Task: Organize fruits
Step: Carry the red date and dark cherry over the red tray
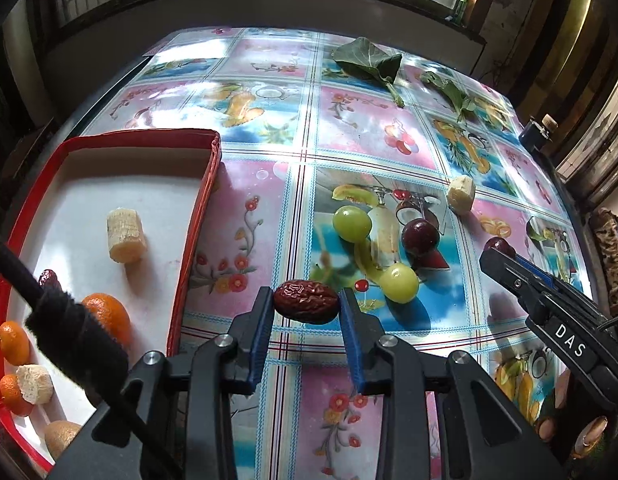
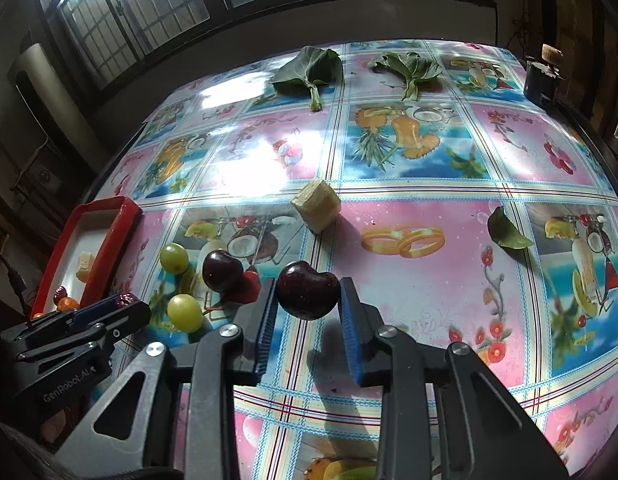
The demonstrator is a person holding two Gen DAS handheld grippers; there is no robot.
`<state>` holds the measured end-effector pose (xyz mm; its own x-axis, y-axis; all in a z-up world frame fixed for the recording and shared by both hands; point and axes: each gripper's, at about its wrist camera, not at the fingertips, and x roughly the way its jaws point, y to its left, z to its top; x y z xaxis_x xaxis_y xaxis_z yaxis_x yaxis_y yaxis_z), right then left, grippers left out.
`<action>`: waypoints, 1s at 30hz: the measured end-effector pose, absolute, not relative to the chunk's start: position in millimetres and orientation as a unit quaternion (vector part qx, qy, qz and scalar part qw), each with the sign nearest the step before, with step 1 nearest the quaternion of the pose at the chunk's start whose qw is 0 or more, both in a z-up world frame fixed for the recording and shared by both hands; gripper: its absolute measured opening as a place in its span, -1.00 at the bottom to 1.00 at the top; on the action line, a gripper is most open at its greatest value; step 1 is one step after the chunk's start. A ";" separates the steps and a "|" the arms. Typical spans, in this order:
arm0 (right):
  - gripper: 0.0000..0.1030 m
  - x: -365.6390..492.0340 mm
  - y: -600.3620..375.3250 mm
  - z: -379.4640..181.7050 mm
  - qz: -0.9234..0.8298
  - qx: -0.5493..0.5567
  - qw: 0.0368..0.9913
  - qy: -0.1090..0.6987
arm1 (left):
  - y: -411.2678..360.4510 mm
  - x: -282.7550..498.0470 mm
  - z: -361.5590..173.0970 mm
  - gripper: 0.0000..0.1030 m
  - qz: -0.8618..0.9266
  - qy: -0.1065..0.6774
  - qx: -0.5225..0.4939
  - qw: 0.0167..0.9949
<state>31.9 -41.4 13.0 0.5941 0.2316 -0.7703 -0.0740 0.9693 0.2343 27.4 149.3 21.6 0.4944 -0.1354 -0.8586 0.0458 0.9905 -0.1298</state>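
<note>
Both tools are loaded. The left gripper (image 1: 307, 306) is clenched on a wrinkled red date (image 1: 306, 301), pads pressing its two ends, and the fruit sits just above the glossy tablecloth (image 1: 245, 208), a little right of the red tray (image 1: 197, 216). The right gripper (image 2: 307, 298) is clamped on a dark cherry (image 2: 307, 290), its pads bearing on the cherry's two rounded sides.

The date looks light, dry and leathery; its wrinkled skin should bite well on the ribbed blue pads, so an end-to-end hold seems safe. The cherry is another matter: smooth, shiny and round, it will likely squirt out if squeezed off-centre, and it bruises easily, so a gentle grip across its widest part is the sensible choice.

Still out on the cloth in the left view: a second cherry (image 1: 420, 236), two green grapes (image 1: 352, 223) (image 1: 399, 282) that look just as slick, and a pale banana chunk (image 1: 461, 194) farther right, soft enough to dent. The tray at near left already holds a banana piece (image 1: 125, 236) and small oranges (image 1: 105, 314). Leaves (image 1: 367, 62) lie at the far edge.
</note>
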 end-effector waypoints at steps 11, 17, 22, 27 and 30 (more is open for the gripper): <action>-0.37 -4.3 -10.0 37.4 0.134 0.102 0.888 0.428 | 172.5 -2.0 45.2 -0.37 -0.003 0.468 -0.042 0.883; -0.37 -13.7 7.4 49.5 0.154 0.092 0.889 0.421 | 184.9 -13.6 51.4 -0.37 0.008 0.457 -0.046 0.888; -0.37 -19.5 23.6 51.1 0.168 0.082 0.887 0.423 | 197.7 -20.2 54.5 -0.37 0.022 0.450 -0.045 0.892; -0.37 -24.1 42.2 51.8 0.184 0.069 0.883 0.425 | 211.7 -24.5 55.0 -0.37 0.043 0.447 -0.046 0.892; -0.37 -26.3 52.9 53.4 0.192 0.062 0.883 0.425 | 220.4 -27.2 55.3 -0.37 0.052 0.445 -0.047 0.893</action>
